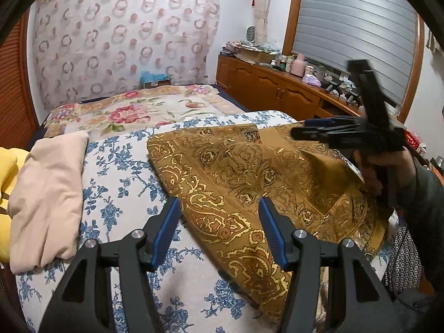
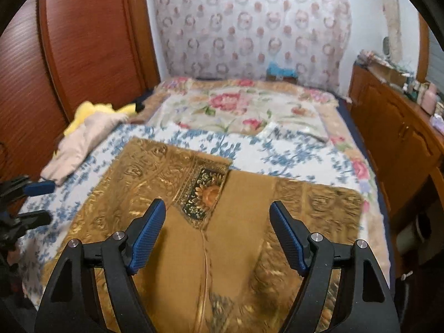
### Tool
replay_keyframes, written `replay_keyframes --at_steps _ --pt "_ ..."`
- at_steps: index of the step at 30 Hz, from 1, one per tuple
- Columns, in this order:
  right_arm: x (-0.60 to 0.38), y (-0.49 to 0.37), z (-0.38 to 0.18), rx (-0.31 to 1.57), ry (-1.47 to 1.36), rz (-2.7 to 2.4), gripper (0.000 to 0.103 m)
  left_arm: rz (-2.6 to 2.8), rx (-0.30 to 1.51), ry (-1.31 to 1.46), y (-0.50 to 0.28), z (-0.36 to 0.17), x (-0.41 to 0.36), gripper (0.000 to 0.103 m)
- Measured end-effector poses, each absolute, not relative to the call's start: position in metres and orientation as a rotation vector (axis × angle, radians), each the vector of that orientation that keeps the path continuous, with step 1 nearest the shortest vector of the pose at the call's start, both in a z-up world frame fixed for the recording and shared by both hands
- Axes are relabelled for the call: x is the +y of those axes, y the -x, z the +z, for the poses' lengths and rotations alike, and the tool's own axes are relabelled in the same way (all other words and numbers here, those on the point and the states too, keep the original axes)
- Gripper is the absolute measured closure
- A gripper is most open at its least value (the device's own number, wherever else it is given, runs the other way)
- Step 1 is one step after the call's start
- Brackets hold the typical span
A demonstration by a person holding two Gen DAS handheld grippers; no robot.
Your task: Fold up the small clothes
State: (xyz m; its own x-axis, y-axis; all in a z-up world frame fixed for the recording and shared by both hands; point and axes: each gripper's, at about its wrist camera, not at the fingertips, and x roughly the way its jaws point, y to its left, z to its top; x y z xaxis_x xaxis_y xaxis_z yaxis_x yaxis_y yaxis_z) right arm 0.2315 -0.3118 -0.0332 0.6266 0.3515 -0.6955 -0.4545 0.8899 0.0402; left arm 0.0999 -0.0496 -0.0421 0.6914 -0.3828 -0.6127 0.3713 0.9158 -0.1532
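— Inspector: What did the left tool look like?
— Assistant: Black moulded arms with triangular cut-outs, silver round screw heads at the pivots, and ribbed blue pads on the fingers.
— Inspector: And the right tool?
— Assistant: The same build. The hand behind it showed bare skin above a dark grey sleeve.

Legible text: none in either view. The bottles and boxes on the wooden sideboard are too small and blurred for any label to be read. The gold paisley garment, bed covers and wall hanging carry ornament only, without letters, numbers, brand marks or signs.
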Motion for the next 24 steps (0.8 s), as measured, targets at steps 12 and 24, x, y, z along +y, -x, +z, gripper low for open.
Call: replay_keyframes --at_steps 12,24 --pt "-0.281 -0.287 -0.084 0.96 0.105 0.56 0.034 -0.422 0.702 0.039 -0.098 -0.052 -0.044 0.045" --pt "-0.256 -0.256 -0.071 0.861 0.273 0.638 0.101 -0.422 0.708 0.046 -0.099 -0.056 -0.043 0.045"
